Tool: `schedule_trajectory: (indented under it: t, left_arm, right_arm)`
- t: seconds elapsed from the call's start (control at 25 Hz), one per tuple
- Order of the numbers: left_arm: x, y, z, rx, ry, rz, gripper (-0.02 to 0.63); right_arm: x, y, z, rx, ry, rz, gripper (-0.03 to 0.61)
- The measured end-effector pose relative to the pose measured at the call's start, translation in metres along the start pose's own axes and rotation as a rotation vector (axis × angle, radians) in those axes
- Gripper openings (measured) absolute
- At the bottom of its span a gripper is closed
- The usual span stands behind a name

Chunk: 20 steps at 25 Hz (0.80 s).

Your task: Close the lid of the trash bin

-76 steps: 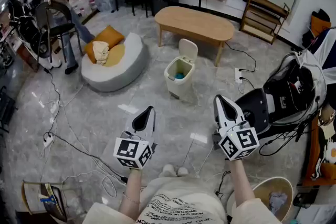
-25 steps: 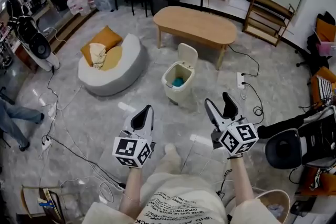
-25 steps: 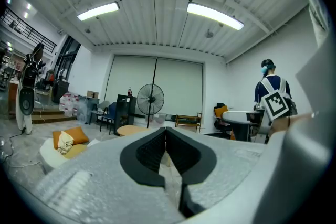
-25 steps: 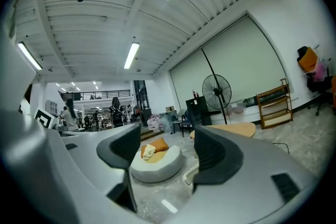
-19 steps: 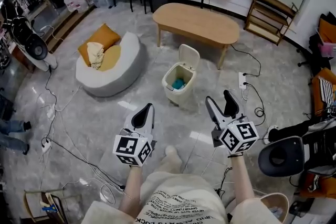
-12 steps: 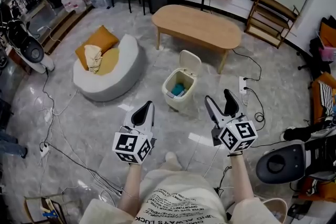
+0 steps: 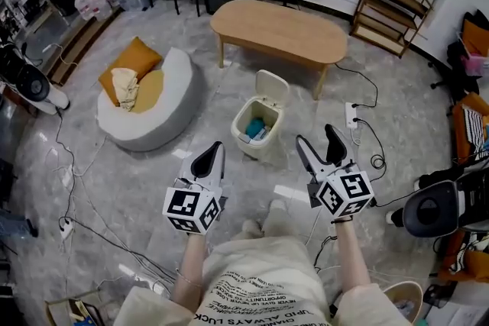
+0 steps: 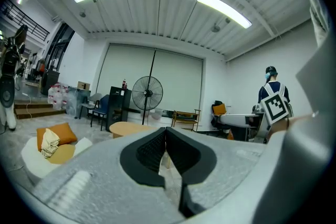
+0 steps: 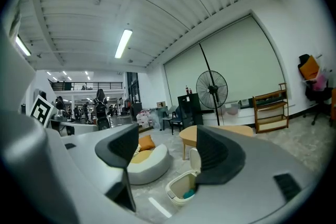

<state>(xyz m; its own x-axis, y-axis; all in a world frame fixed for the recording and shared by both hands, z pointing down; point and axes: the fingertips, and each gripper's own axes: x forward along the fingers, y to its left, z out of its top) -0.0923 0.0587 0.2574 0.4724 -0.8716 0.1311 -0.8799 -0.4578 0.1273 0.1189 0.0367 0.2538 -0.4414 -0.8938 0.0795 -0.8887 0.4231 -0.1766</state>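
The cream trash bin (image 7: 257,126) stands on the marble floor just ahead of me, with its lid (image 7: 273,87) tipped up at the back and blue and white rubbish inside. My left gripper (image 7: 215,151) hangs short of the bin on its left, jaws shut with nothing in them (image 8: 166,131). My right gripper (image 7: 319,141) is level with it on the bin's right, apart from it, and its jaws are opening with nothing between them. In the right gripper view the bin (image 9: 181,188) and raised lid (image 9: 195,160) show in the gap between the jaws (image 9: 168,148).
An oval wooden table (image 7: 279,30) stands right behind the bin. A grey floor sofa (image 7: 157,107) with orange cushions lies to the left. A power strip (image 7: 351,115) and cables trail on the right, near a black office chair (image 7: 442,208). More cables cross the floor at the left.
I have walked towards the bin, which now sits nearer both grippers. The right gripper's jaws, together three seconds ago, stand apart. A person at the far left has left the view.
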Motion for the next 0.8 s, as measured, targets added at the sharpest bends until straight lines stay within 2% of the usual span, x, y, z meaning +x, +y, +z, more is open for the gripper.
schedule_trajectory:
  t: [0.36,0.8]
  left_arm:
    - [0.049,0.032,-0.016,-0.036,0.053,0.026,0.023]
    - [0.168,0.079,-0.022,-0.062,0.125,0.034,0.023]
  right_arm:
    - [0.057,-0.031,-0.019,0.040,0.051,0.003,0.327]
    - [0.179,-0.098,-0.036,0.080,0.142,0.016,0.327]
